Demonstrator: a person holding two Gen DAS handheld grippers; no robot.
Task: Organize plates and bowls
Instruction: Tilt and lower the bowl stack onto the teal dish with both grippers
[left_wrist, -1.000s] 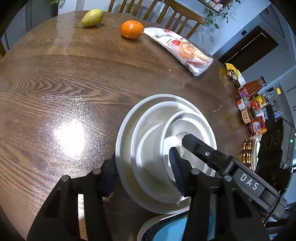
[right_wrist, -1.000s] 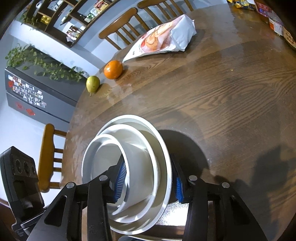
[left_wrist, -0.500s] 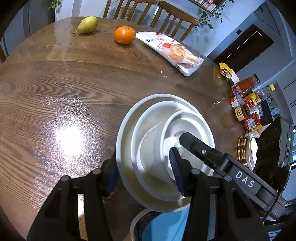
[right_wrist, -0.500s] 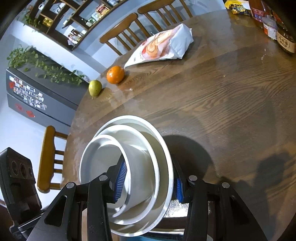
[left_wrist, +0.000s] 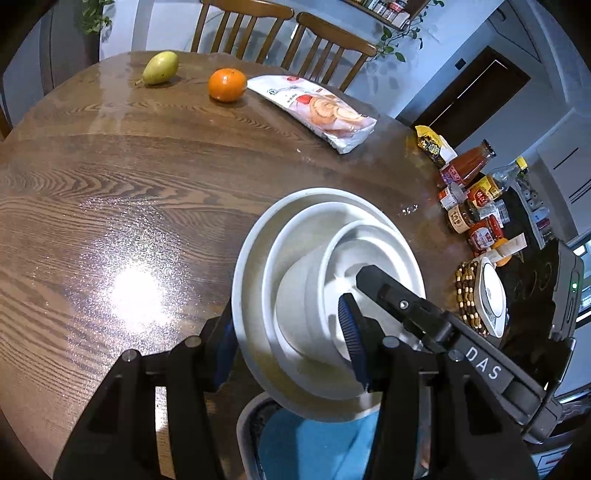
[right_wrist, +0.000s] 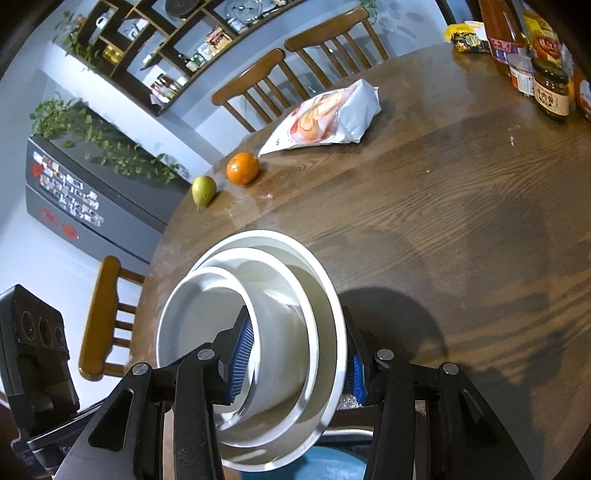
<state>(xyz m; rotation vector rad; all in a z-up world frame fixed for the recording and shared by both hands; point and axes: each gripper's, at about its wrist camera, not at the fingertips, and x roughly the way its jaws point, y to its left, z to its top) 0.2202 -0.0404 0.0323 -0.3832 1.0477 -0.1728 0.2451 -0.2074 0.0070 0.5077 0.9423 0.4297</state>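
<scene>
A nested stack of white dishes, a bowl inside a deeper plate inside a wide plate (left_wrist: 258, 266), hangs tilted above the wooden table. It also shows in the right wrist view (right_wrist: 317, 295). My left gripper (left_wrist: 288, 339) is shut on one side of the stack, its right pad inside the bowl. My right gripper (right_wrist: 299, 354) is shut on the opposite side, one pad inside the bowl, one under the wide plate's rim. Below the stack lies a blue-centred plate (left_wrist: 314, 443), also visible in the right wrist view (right_wrist: 332, 461).
On the round table (left_wrist: 110, 166) lie a pear (left_wrist: 160, 67), an orange (left_wrist: 227, 84) and a snack bag (left_wrist: 314, 109) at the far side. Sauce bottles and jars (left_wrist: 472, 199) crowd the right edge. Chairs (right_wrist: 266, 88) stand around it.
Both grippers have lifted the white stack higher off the table and tilted the view up; more of the blue-centred plate beneath shows now. The grips have not changed.
</scene>
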